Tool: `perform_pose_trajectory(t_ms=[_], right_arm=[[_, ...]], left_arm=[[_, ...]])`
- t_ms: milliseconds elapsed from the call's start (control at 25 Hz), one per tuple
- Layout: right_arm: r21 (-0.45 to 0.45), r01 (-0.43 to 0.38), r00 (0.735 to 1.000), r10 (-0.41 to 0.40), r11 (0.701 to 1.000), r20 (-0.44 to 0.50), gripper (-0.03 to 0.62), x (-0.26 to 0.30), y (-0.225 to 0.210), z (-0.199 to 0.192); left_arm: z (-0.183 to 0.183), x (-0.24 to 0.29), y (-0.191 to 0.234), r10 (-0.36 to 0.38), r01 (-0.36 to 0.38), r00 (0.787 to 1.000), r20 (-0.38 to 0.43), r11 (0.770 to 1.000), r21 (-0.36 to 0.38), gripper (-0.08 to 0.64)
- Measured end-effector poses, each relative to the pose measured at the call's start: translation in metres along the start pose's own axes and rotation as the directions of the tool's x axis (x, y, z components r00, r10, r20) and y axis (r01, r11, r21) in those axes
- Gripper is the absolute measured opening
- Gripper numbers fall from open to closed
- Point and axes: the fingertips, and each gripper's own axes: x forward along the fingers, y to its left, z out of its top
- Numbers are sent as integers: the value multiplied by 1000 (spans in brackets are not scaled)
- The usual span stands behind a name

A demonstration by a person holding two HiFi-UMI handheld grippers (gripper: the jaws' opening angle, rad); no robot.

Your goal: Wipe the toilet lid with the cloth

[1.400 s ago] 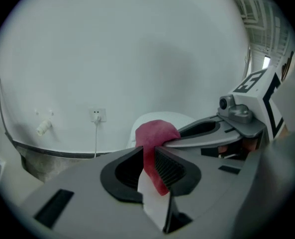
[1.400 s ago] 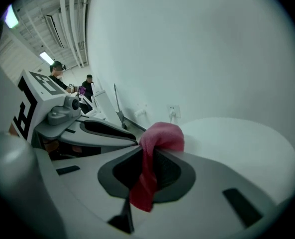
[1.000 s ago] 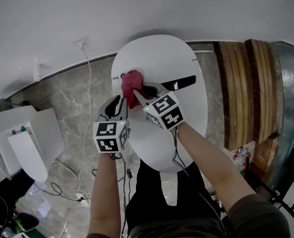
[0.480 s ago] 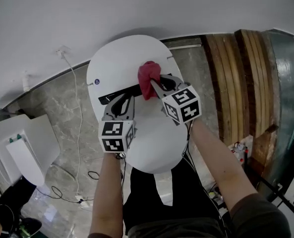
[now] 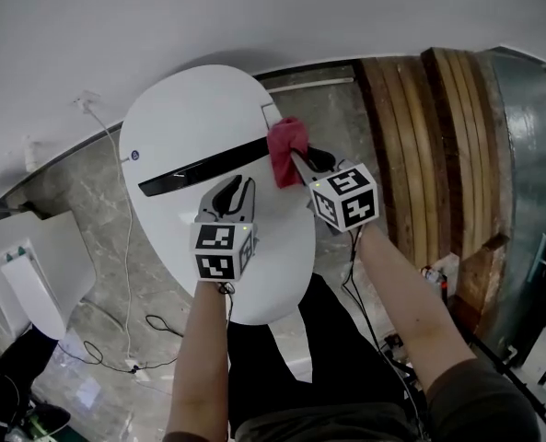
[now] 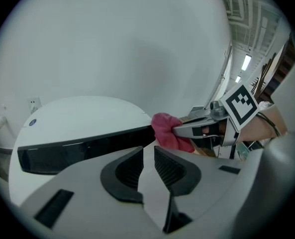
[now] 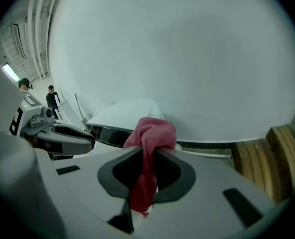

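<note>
The white oval toilet lid (image 5: 185,122) has a black strip (image 5: 203,162) across it. My right gripper (image 5: 297,160) is shut on a bunched red cloth (image 5: 287,142), which rests at the lid's right edge by the end of the strip. In the right gripper view the cloth (image 7: 152,131) hangs down between the jaws of the right gripper (image 7: 148,158). My left gripper (image 5: 236,190) hovers over the lid's middle, left of the cloth. In the left gripper view its jaws (image 6: 148,158) stand a narrow gap apart with nothing between them.
Wooden slats (image 5: 420,145) stand right of the toilet. A white cable (image 5: 125,247) runs down from a wall outlet (image 5: 88,99) on the left over the grey marble floor (image 5: 70,191). A white fixture (image 5: 33,274) sits at far left. Two people (image 7: 51,101) stand far off.
Both grippers have swept to the right across the lid. The cloth went from the left part of the black strip to the lid's right edge. The left jaws kept their gap.
</note>
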Motion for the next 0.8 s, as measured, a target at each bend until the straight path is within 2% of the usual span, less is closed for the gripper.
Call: perform_pose_trajectory(t_ms=[200,360,520,680,800], right_arm=[[-7,-5,1000,5,1000,14,43,-20,-12,-4],[-76,-61,998,63,995,12,43,-29,22,-1],[-127,-143,989,148,982,25,43,-20,91,6],[-161,-249,966,256,955,25,43,7,184,13],[-195,-327,943,332,925,-11,43,33,252,7]], left_arm=[[-5,1,-21,5,-5,1000,3,999,-35,80],[-13,-11,-25,5,-4,1000,10,1000,-29,80],[-27,-45,0,39,-38,999,13,998,-43,80],[-42,-93,60,138,-136,990,31,989,-53,80],[-58,-129,105,203,-200,979,29,977,-73,80]])
